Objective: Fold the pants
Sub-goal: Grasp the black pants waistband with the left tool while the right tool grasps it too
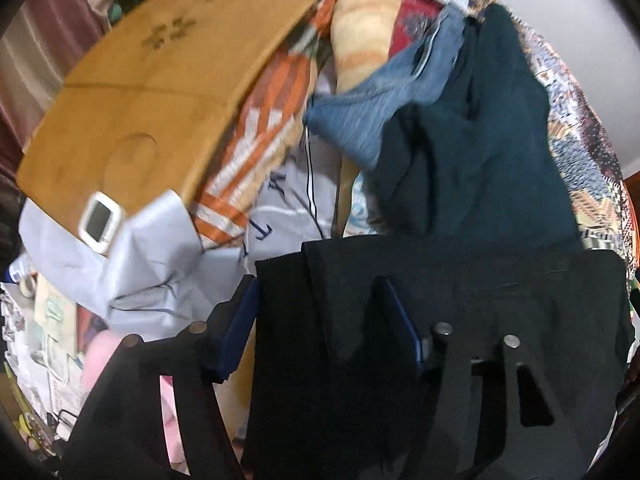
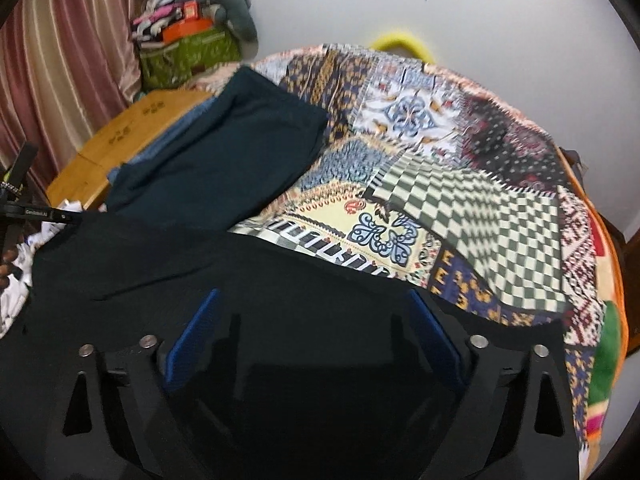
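Left wrist view shows our left gripper [image 1: 320,320] with black pants [image 1: 460,300] passing between its blue pads [image 1: 400,320], though the jaws stand apart and we cannot tell whether they truly pinch the cloth or merely straddle it. Beyond the jaws lie a dark teal garment [image 1: 480,140] and a blue one [image 1: 372,116], with a wooden board [image 1: 160,92] off to the jaws' left. Right wrist view has our right gripper [image 2: 316,328] wide open, pads clear on both sides, with the pants [image 2: 160,256] spread under and ahead of the jaws on the patchwork bedspread [image 2: 460,184]. Our worry is the fabric: black on black hides the edges, so we might close on one layer only and drag the fold crooked. If the left side is not holding, the cloth may slide out when lifted. We could also snag the teal garment [image 2: 224,148] just beyond the pants.
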The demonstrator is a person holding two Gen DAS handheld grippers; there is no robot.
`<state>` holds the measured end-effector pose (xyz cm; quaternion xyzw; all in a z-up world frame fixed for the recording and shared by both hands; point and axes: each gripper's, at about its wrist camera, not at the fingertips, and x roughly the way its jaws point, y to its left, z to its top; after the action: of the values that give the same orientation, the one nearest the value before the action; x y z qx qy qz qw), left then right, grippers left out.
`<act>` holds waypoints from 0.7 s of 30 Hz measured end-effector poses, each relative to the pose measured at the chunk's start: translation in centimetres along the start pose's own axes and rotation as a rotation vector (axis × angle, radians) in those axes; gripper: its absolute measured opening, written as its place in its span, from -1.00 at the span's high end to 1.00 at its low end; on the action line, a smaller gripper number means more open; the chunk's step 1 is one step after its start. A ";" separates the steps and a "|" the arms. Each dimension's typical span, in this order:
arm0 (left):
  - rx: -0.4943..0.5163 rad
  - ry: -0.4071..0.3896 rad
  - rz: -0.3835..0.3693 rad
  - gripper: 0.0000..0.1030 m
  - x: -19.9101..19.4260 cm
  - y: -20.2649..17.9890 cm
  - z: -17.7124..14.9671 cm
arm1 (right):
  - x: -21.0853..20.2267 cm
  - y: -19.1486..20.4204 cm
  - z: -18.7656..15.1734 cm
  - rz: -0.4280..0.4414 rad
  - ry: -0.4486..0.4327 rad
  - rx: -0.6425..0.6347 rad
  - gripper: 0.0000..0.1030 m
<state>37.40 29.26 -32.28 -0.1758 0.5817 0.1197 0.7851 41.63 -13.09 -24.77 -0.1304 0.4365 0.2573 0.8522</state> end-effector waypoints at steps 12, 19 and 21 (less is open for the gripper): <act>0.115 -0.064 0.010 0.83 -1.0 -2.2 -0.3 | 2.8 0.6 -0.3 0.054 0.061 -0.012 0.65; 0.174 -0.255 0.071 0.85 -7.2 -4.2 1.0 | 1.6 0.1 -0.1 -0.033 0.002 0.025 0.95; 0.178 -0.306 0.060 0.86 -9.4 -4.6 1.4 | -0.2 -0.6 0.5 -0.061 -0.047 0.055 0.96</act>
<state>37.63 25.86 -22.32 -0.0677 0.4686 0.1164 0.8731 42.21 -13.44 -24.32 -0.1140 0.4189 0.2223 0.8730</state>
